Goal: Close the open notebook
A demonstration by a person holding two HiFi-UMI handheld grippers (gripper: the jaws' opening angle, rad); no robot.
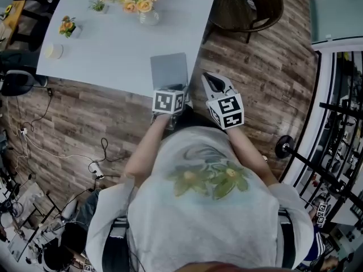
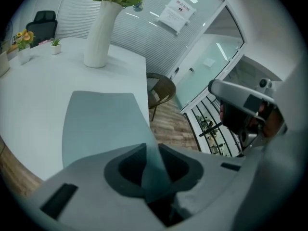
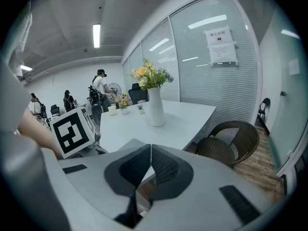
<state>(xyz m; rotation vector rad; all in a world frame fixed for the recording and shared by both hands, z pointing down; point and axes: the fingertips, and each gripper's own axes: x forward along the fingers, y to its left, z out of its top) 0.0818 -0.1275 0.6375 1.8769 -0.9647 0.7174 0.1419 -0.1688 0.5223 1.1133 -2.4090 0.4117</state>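
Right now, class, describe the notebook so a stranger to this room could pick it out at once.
Find the big pale table. At its near edge lies the notebook. It alone is a plain grey rectangle; the rest are a flower vase and small pots.

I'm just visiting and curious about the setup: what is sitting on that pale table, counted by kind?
tall white vase of yellow and orange flowers: 1
small plant pots: 2, one orange-flowered, one green
small white cup: 1
grey notebook: 1
Total: 5
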